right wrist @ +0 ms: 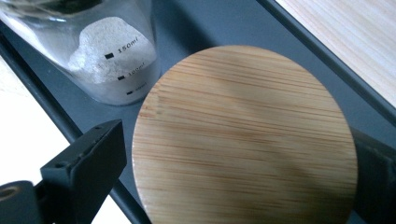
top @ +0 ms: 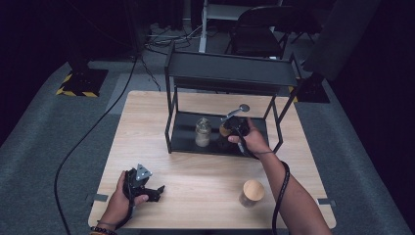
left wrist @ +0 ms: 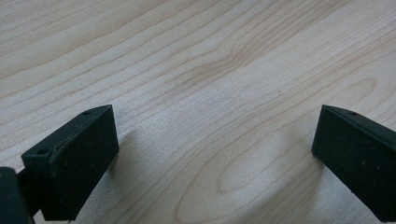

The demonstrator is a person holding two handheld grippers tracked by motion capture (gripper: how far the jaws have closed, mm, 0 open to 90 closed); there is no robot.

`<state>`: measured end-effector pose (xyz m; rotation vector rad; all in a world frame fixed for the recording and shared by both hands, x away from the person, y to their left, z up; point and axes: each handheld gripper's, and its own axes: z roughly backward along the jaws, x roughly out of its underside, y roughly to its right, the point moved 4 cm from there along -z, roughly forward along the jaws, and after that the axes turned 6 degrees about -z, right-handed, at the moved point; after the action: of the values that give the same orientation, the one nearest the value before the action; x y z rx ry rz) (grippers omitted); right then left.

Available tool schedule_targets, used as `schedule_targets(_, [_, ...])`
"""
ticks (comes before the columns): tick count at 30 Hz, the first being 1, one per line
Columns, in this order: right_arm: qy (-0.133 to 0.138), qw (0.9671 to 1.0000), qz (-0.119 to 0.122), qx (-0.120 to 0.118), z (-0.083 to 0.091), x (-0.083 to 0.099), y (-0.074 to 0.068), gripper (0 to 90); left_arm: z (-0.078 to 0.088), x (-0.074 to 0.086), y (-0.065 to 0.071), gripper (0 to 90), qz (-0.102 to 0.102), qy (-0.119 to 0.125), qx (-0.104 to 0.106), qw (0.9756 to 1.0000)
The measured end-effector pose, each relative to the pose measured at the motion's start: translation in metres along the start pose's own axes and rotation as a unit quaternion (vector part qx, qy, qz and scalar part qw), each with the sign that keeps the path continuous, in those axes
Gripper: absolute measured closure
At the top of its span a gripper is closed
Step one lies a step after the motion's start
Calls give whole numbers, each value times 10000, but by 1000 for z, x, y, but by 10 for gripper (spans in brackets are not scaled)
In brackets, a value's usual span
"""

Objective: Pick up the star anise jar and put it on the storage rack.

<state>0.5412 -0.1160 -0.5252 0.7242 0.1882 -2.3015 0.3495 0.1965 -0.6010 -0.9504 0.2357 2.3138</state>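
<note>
**Right gripper straddling a wooden-lidded jar on the rack's lower shelf**

From my remote seat, I see my right gripper (top: 234, 128) reaching into the black two-tier rack (top: 230, 73) that stands toward the far edge of the table (top: 147, 122). It sits over the jar with the bamboo lid (right wrist: 243, 140), which rests on the rack's lower shelf (top: 188, 142), near that shelf's right half. In the right gripper view the round lid lies between my two black jaws: a narrow sliver of gap shows beside the left jaw, and the right jaw sits at the lid's rim (whether that pad actually touches, I cannot tell). I read the jaws as spread around the lid rather than pinching it.

Just beside this jar, on the same shelf toward its middle, stands a glass jar with white powder (right wrist: 112, 60); printed volume marks show on its wall. The two jars are close together but I cannot tell whether they touch.

My left gripper (top: 147, 188) rests low over the table near the front left corner, held in the left hand (top: 120, 200). Its jaws stand wide apart, with bare wood grain between them and nothing held.

A third jar with a wooden lid (top: 252, 192) stands alone on the table toward the front edge, right of centre, well apart from both grippers and from the rack.
</note>
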Motion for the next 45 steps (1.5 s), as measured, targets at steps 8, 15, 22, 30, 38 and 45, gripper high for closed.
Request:
schedule_targets(8, [130,9997,127,166,3,1,-1,43,0,0,0,0,1,2,2,10000])
schedule_targets(15, [283,9991,219,246,7,1,-3,43,0,0,0,0,1,1,2,10000])
schedule_targets(22, [443,9981,320,291,12,2,-4,42,0,0,0,0,0,1,1,10000])
schedule_targets(30, [648,9966,379,325,27,4,-6,41,0,0,0,0,0,1,1,10000])
schedule_targets(38, [792,9950,493,364,46,9,-7,38,0,0,0,0,1,2,1,10000])
schedule_targets(45, [809,9940,567,462,64,18,-8,37,0,0,0,0,2,1,4,10000])
